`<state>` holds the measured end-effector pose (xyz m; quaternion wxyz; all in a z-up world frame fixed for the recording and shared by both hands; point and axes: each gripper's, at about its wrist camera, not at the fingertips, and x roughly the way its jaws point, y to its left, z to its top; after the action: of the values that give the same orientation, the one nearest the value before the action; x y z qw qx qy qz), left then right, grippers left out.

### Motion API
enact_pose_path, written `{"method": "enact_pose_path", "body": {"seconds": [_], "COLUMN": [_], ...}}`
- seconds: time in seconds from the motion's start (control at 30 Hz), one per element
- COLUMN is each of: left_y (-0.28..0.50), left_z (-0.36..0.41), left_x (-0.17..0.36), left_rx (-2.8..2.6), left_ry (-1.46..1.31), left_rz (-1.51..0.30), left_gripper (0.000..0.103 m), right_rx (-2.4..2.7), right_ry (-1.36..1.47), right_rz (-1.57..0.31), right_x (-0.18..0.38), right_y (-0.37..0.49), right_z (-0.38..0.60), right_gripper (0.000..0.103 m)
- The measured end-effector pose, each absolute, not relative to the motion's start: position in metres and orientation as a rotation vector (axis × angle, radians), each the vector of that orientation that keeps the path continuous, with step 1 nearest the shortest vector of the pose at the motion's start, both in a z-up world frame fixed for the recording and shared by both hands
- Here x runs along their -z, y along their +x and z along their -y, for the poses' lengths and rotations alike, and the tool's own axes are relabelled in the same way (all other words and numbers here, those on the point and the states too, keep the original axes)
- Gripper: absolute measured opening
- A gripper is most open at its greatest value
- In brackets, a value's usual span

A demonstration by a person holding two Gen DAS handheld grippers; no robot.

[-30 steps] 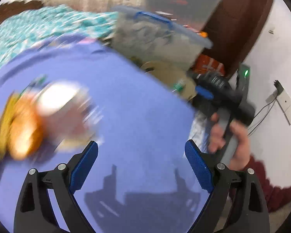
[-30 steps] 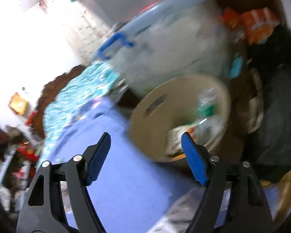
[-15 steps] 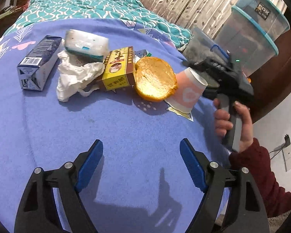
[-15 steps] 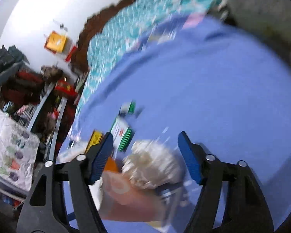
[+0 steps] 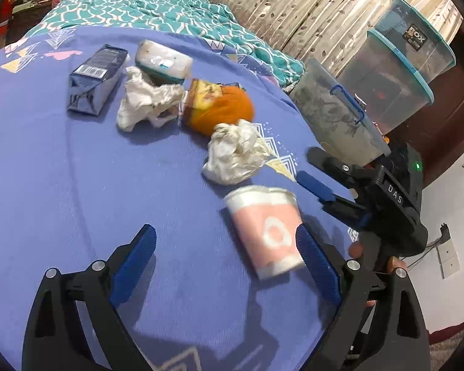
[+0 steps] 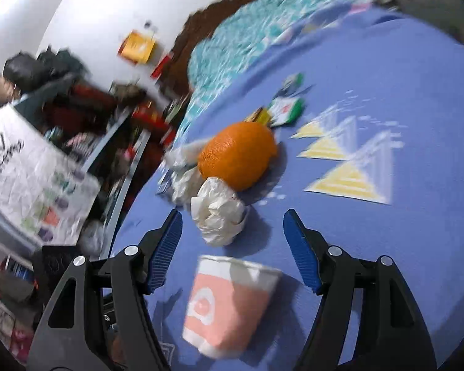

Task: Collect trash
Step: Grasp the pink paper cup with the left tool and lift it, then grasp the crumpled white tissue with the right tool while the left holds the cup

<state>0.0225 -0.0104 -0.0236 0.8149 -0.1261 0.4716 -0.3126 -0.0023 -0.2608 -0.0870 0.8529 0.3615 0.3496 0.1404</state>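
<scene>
Left wrist view: the left gripper (image 5: 225,266) has just been widening, its fingers apart with nothing clamped; the cup (image 5: 267,232) lies tipped on the blue bed cover (image 5: 62,185) at lower centre, beside the right-hand finger. A tissue wad (image 5: 235,154) sits just above it.

Right wrist view: the right gripper (image 6: 233,247) has its fingers apart and empty, the cup (image 6: 229,303) low between them. It looks light and crushable; a gentle hold across its side wall should do.
</scene>
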Motion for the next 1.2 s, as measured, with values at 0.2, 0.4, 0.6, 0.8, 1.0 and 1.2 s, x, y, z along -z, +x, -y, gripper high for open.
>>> {"method": "enact_pose_path", "body": {"seconds": [0.2, 0.4, 0.6, 0.8, 1.0, 1.2], "left_y": [0.020, 0.032, 0.041, 0.035, 0.021, 0.004], "left_z": [0.021, 0.048, 0.068, 0.063, 0.022, -0.022], "left_x": [0.031, 0.043, 0.058, 0.052, 0.038, 0.037], "left_rx": [0.713, 0.768, 0.837, 0.808, 0.769, 0.675], "left_ry": [-0.294, -0.306, -0.356, -0.360, -0.384, -0.399], "left_rz": [-1.050, -1.122, -1.209, -1.165, -1.094, -1.054], "left_gripper": [0.088, 0.087, 0.047, 0.033, 0.032, 0.033], "right_rx": [-0.251, -0.279, -0.261, -0.344, -0.262, -0.225], "right_ry": [0.750, 0.788, 0.795, 0.825, 0.758, 0.578], "right_rz": [-0.783, -0.812, -0.858, -0.865, -0.795, -0.814], "right_x": [0.099, 0.109, 0.119, 0.119, 0.096, 0.075], "right_y": [-0.036, -0.039, -0.034, -0.032, -0.027, 0.007], "right_z": [0.265, 0.266, 0.266, 0.256, 0.253, 0.224], "right_gripper": [0.070, 0.067, 0.036, 0.038, 0.075, 0.088]}}
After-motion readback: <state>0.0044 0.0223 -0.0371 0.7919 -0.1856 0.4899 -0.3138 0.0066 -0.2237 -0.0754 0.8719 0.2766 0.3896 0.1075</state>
